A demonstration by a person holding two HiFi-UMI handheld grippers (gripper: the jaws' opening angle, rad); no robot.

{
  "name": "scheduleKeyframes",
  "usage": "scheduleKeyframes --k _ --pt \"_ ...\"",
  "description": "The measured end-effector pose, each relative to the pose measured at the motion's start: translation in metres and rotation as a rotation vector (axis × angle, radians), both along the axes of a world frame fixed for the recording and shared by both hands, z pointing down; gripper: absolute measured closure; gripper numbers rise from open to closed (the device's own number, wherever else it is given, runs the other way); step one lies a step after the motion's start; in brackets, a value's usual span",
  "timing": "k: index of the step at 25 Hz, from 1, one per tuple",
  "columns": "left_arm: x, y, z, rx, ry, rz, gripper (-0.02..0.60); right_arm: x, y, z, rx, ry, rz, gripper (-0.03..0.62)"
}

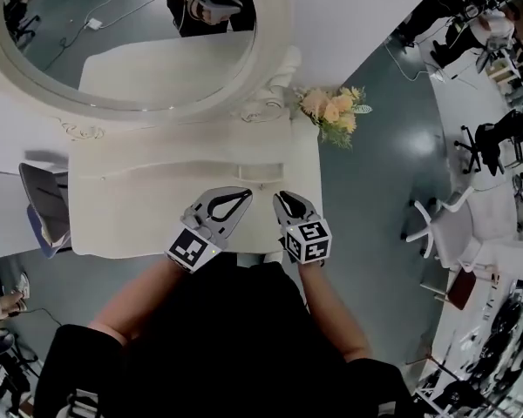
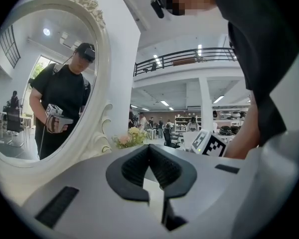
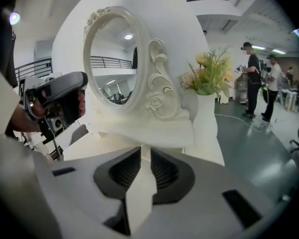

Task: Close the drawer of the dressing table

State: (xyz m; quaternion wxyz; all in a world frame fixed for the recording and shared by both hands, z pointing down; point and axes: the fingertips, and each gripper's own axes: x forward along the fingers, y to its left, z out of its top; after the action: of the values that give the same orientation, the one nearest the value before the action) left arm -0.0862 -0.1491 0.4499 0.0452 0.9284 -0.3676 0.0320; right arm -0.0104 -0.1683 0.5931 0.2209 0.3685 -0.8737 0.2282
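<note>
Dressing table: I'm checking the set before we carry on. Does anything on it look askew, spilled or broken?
Nothing stands out. The oval mirror looks intact, the flowers stand upright at the table's back right corner, and no spill or damage shows. Whether the drawer is open cannot be told.

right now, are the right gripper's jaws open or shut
Slightly open: the right gripper shows a narrow gap between its jaws, clamping nothing.
</note>
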Motion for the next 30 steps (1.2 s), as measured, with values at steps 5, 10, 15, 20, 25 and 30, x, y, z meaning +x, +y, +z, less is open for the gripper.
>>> scheduleKeyframes --k 5,10,15,20,25,30 --pt "-0.004 -0.012 0.011 -0.012 -0.006 0.064 0.588 -0.006 -0.004 0.035 -0.076 0.039 0.07 0.502" --pt "-0.009 -0.02 0.034 -0.039 -0.002 0.105 0.588 -0.017 -0.008 0.069 -0.149 0.066 0.11 0.431" --pt "-0.013 -0.027 0.044 -0.05 -0.005 0.142 0.588 -0.025 -0.011 0.098 -0.195 0.108 0.153 0.427" --pt "-0.018 -0.034 0.054 -0.064 0.0 0.155 0.588 -0.028 -0.015 0.122 -0.219 0.134 0.199 0.425" --pt "-0.02 -0.037 0.06 -0.071 -0.002 0.168 0.588 -0.028 -0.02 0.138 -0.235 0.163 0.23 0.427" --pt "-0.02 -0.038 0.063 -0.075 0.002 0.171 0.588 -0.027 -0.023 0.149 -0.255 0.177 0.248 0.427"
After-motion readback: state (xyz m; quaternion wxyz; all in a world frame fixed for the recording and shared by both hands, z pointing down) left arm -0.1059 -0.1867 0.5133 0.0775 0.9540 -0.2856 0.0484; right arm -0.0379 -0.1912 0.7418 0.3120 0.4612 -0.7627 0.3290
